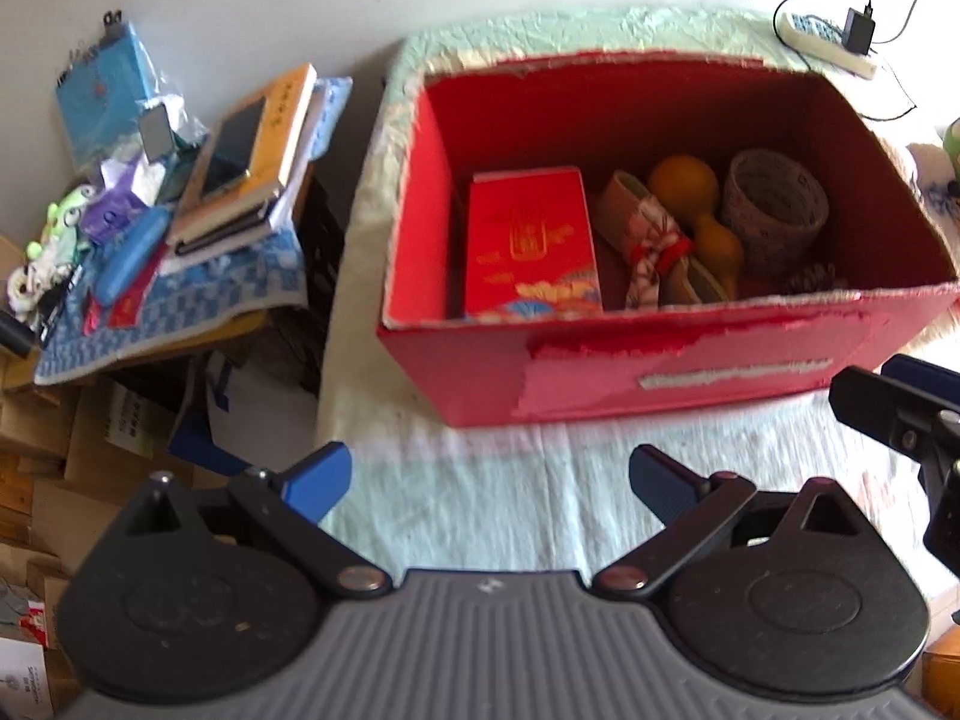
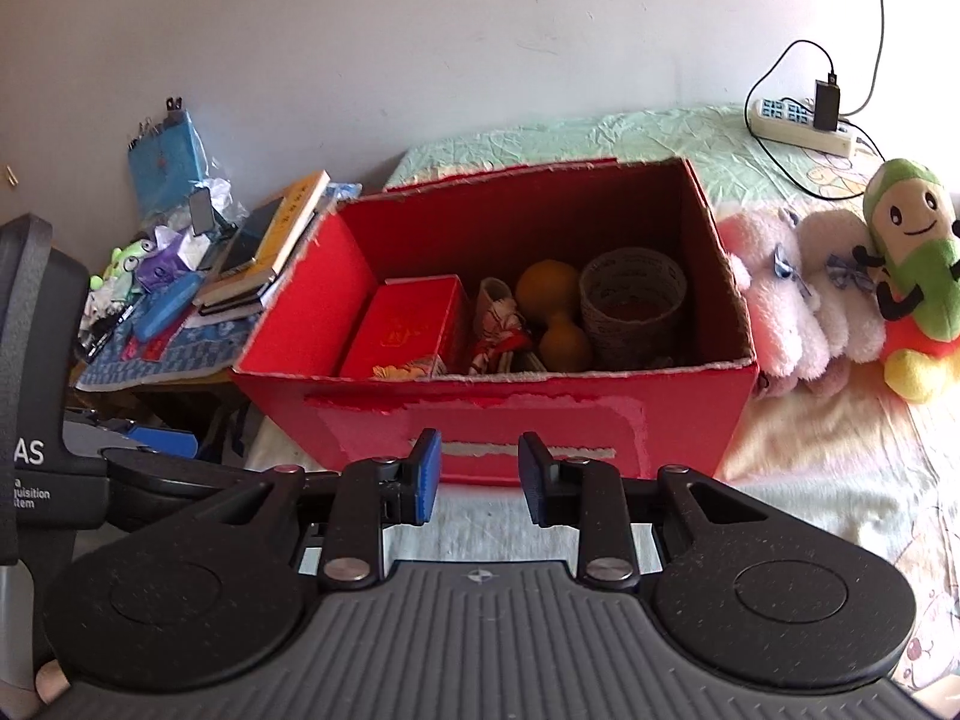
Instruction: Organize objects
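An open red cardboard box (image 1: 690, 354) (image 2: 498, 402) stands on a bed. Inside lie a red packet (image 1: 531, 243) (image 2: 402, 327), a patterned cloth bundle (image 1: 651, 243), an orange gourd (image 1: 699, 204) (image 2: 555, 312) and a tape roll (image 1: 774, 204) (image 2: 633, 297). My left gripper (image 1: 489, 480) is wide open and empty, just in front of the box. My right gripper (image 2: 479, 477) is open with a narrower gap, empty, also in front of the box. Plush toys, pink (image 2: 774, 300) and green (image 2: 915, 264), lie right of the box.
A cluttered side table (image 1: 168, 300) (image 2: 162, 354) left of the bed holds books (image 1: 252, 150), a blue case and small toys. A power strip (image 1: 828, 42) (image 2: 801, 123) with a charger and cables lies at the bed's far right. Cardboard boxes stand below the side table.
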The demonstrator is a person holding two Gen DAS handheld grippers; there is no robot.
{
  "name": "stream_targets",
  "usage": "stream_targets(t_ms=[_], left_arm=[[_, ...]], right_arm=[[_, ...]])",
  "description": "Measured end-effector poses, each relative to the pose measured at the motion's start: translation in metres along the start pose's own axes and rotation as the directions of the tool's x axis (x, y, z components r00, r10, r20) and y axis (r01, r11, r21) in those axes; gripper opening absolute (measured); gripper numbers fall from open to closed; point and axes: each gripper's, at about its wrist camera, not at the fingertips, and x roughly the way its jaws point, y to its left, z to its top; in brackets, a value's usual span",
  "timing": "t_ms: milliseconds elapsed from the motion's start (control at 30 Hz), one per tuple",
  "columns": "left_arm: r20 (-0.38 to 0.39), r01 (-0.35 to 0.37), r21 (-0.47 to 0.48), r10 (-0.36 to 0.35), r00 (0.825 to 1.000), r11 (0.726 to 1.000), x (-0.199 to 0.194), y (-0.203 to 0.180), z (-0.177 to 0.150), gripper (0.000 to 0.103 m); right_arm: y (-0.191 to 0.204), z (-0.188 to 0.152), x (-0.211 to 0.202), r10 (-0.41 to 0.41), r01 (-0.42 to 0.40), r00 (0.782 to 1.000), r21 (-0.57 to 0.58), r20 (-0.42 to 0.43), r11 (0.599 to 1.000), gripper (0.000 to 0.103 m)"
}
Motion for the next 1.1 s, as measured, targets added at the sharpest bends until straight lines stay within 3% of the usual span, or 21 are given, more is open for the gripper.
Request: stream_targets(t_ms=[233,767,1100], left_arm=[[0.055,-0.003,0.014,0.002,0.998,1.0,-0.01,-0.003,0.015,0.099],[0.145,0.047,0.122,-0.065,0.987,0.991,-0.022,-0.05,0.047,0.099],[0.147,0.087,0.109,-0.103,0.984,0.99,-0.015,-0.054,0.058,0.099]], right_arm=[[-0.007,0.01,-0.009,-0.005,0.004,1.0,0.019,0.027,1.0,0.03],[-0.046,0.029,-0.029,-0.126,0.112,0.986,0.119,0.114,0.986,0.031],[-0.054,0.039,-0.024,-0.142,0.125,0.982,0.139,0.122,0.982,0.031]])
